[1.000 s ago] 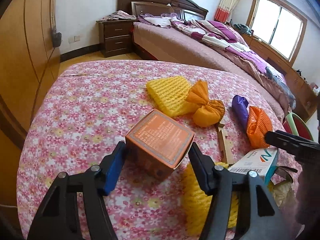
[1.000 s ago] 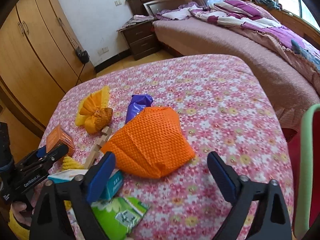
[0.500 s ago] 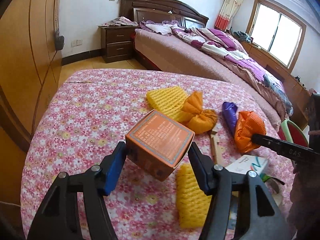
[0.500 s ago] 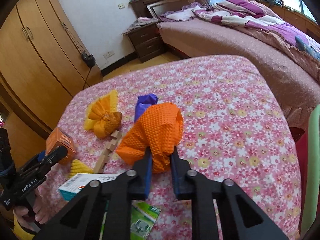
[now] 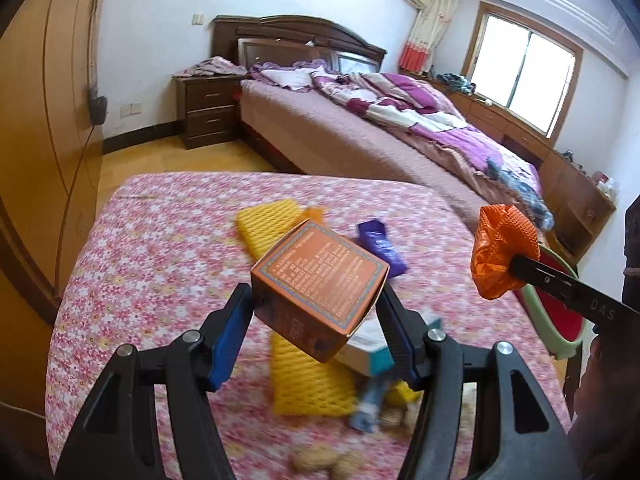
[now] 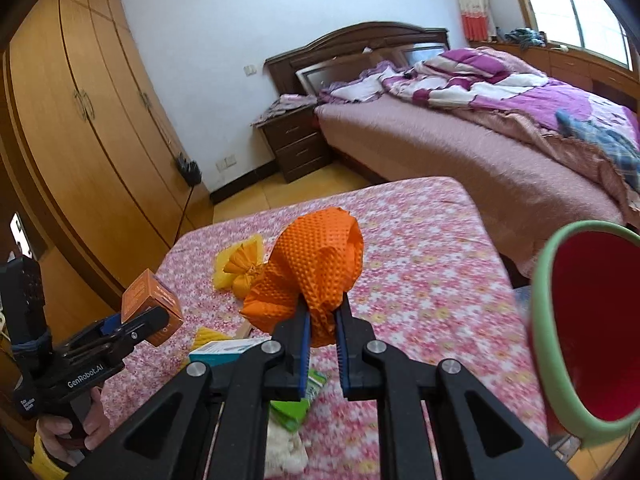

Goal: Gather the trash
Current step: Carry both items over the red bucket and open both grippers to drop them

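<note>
We are holding two items clear of the floral surface (image 5: 160,248): left claw (image 5: 316,316), lettered "GenRobot.AI", is gripping the orange box (image 5: 320,284), its print unreadable; right claw (image 6: 322,320) is pinching the orange foam net (image 6: 312,264), raised since a second ago. Only the right view is showing the red bin (image 6: 592,320).

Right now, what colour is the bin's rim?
Pale green, around a red inside; the bin shows best in the right wrist view.

Flowered pink table (image 5: 160,248) under yellow foam nets (image 5: 308,384), purple wrapper (image 5: 378,246), white-teal carton (image 6: 224,350), green packet (image 6: 298,404)
</note>
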A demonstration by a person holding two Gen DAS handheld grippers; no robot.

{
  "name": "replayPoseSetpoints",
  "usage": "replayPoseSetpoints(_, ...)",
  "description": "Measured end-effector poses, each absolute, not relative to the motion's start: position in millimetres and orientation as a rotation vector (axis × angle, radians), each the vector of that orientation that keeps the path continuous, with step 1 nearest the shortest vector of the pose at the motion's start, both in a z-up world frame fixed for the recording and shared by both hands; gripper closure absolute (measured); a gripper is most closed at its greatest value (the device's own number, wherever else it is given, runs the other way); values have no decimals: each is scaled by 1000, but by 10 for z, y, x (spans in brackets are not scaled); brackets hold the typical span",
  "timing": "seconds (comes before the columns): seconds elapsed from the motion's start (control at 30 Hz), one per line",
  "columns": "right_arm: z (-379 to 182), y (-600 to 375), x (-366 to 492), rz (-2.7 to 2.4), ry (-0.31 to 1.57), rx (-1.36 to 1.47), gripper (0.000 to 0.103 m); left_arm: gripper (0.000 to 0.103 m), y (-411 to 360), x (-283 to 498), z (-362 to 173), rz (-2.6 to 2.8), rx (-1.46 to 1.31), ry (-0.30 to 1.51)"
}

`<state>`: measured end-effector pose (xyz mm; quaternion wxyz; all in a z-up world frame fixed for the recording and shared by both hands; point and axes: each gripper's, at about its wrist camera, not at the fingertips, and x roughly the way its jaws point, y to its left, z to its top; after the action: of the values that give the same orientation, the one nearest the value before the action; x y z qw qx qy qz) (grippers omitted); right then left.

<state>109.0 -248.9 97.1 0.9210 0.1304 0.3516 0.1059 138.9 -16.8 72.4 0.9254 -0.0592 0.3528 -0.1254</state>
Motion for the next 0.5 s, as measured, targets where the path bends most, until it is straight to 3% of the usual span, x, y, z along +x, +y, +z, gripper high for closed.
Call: replayPoseSetpoints(0.5, 1141, -3285, 262, 11, 633, 359, 90, 39, -1036, 1066, 1049, -438, -59, 696)
